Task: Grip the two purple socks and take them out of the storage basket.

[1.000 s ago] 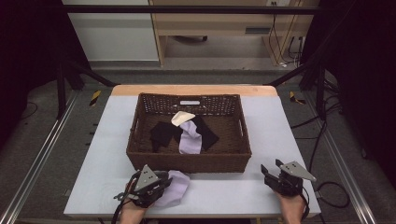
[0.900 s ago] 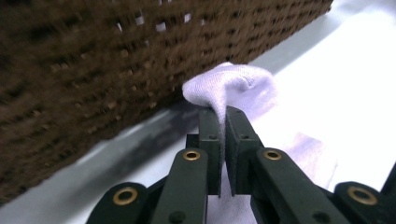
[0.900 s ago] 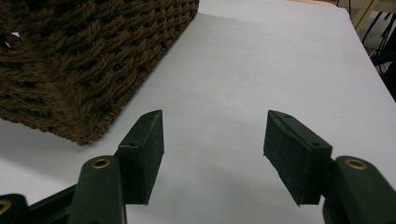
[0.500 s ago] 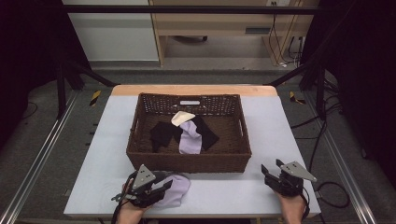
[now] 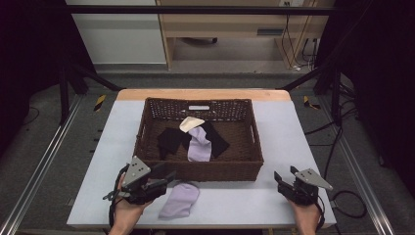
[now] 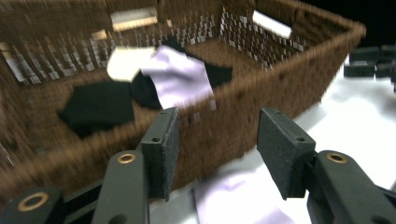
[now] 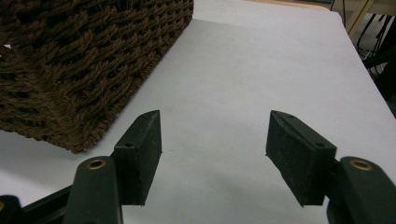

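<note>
A lavender sock (image 5: 180,199) (image 6: 233,198) lies loose on the white table, just in front of the brown wicker basket (image 5: 205,170) (image 6: 261,100). My left gripper (image 5: 165,178) (image 6: 217,142) hovers above the sock's left end. Its jaws have just been opening and stand open with nothing between them. Inside the basket lie another lavender sock (image 5: 199,145) (image 6: 180,79), two black socks (image 5: 171,139) (image 6: 95,105) and a cream one (image 5: 191,123) (image 6: 123,63). My right gripper (image 5: 285,174) (image 7: 212,144) rests at the front right. Its jaws have just been opening and are empty.
The basket's right front corner (image 7: 79,93) is close to the left of my right gripper. Bare white table (image 7: 261,65) stretches ahead of it. The table's front edge (image 5: 220,226) runs just below both hands.
My left gripper has let go of the lavender sock and risen off it, jaws spreading. The sock now lies stretched out on the table. My right hand has stayed put.
</note>
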Action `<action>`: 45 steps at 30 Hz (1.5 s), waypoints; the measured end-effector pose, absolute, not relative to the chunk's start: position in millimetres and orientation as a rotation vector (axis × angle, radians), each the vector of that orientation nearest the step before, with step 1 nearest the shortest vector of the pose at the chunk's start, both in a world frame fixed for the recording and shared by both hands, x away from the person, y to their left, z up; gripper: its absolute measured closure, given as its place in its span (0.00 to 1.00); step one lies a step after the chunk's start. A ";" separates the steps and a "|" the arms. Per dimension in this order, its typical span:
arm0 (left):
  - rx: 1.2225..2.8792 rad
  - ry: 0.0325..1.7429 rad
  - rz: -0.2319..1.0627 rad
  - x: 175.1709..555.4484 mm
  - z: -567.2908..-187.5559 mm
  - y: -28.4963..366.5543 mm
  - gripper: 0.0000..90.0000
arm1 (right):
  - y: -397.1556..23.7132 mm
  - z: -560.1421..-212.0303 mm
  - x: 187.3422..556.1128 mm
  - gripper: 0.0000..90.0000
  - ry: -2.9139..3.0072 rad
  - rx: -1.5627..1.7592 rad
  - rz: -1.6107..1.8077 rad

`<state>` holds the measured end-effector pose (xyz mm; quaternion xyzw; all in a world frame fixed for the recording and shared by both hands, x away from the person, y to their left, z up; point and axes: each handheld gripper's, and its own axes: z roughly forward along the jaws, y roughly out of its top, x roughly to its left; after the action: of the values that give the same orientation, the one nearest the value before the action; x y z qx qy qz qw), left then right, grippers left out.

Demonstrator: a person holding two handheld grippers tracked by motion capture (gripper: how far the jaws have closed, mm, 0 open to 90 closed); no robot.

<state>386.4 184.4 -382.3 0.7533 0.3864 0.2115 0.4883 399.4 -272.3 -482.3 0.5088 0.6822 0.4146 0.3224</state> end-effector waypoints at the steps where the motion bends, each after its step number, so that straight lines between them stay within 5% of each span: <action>1: 1.828 0.937 0.526 388.6 -378.7 183.5 0.51 | -272.2 -482.1 399.5 0.40 1.789 1.337 1.089; 22: 1.835 0.911 0.631 479.0 -334.2 142.3 0.42 | -273.3 -481.0 402.0 0.36 1.770 1.334 1.100; 45: 1.920 1.045 0.592 567.6 -368.4 105.4 0.42 | -274.2 -482.0 404.6 0.37 1.770 1.342 1.099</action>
<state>567.6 105.4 -368.4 0.7675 0.4179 0.2368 0.4244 404.6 -274.2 -482.0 0.5120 0.6753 0.4192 0.3257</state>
